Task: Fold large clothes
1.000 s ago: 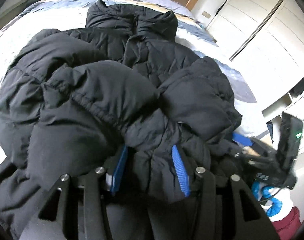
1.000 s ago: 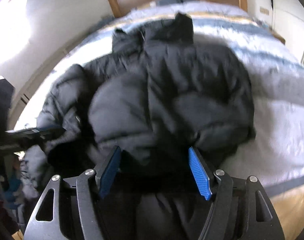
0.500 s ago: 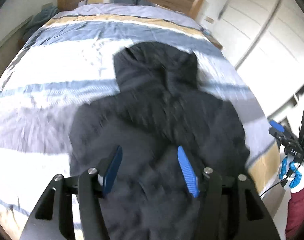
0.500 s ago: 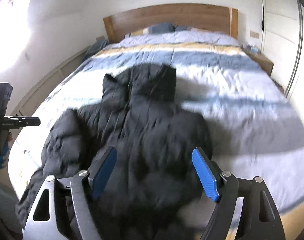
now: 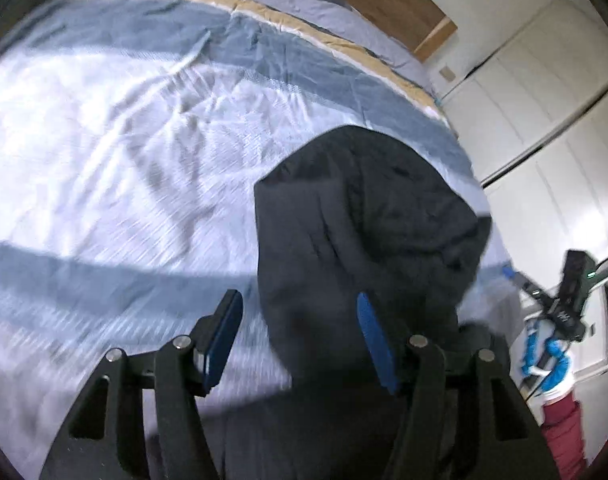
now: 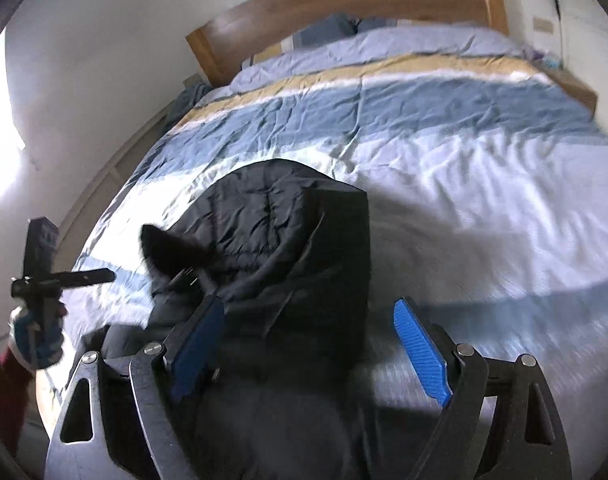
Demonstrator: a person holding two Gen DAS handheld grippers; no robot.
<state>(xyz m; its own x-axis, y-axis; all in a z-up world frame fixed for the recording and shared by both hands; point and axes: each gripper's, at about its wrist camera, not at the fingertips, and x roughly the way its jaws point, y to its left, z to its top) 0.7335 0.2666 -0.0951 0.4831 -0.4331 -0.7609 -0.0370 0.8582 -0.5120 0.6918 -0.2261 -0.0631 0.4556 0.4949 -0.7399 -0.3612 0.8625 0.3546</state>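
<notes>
A black puffer jacket (image 5: 368,240) lies bundled on the striped bed cover (image 5: 124,160), near the bed's foot. My left gripper (image 5: 298,340) hovers over the jacket's left edge, open, its blue pads clear of the cloth. In the right wrist view the jacket (image 6: 288,240) fills the lower middle. My right gripper (image 6: 308,344) hangs above it with its jaws opening; the jacket is under the gap and neither pad presses on it. A gloved hand (image 5: 544,360) with a red sleeve holds the right gripper, and another gloved hand (image 6: 36,336) holds the left.
The bed cover (image 6: 464,160) runs in blue, white and tan bands up to a wooden headboard (image 6: 344,12) with pillows. White wardrobe doors (image 5: 544,120) stand by the bed's right side. A pale wall (image 6: 84,100) runs along its left side.
Both grippers held jacket cloth a second ago; both have let go, widened, and pulled back and apart. The jacket now sits right of centre in the left view and left of centre in the right.
</notes>
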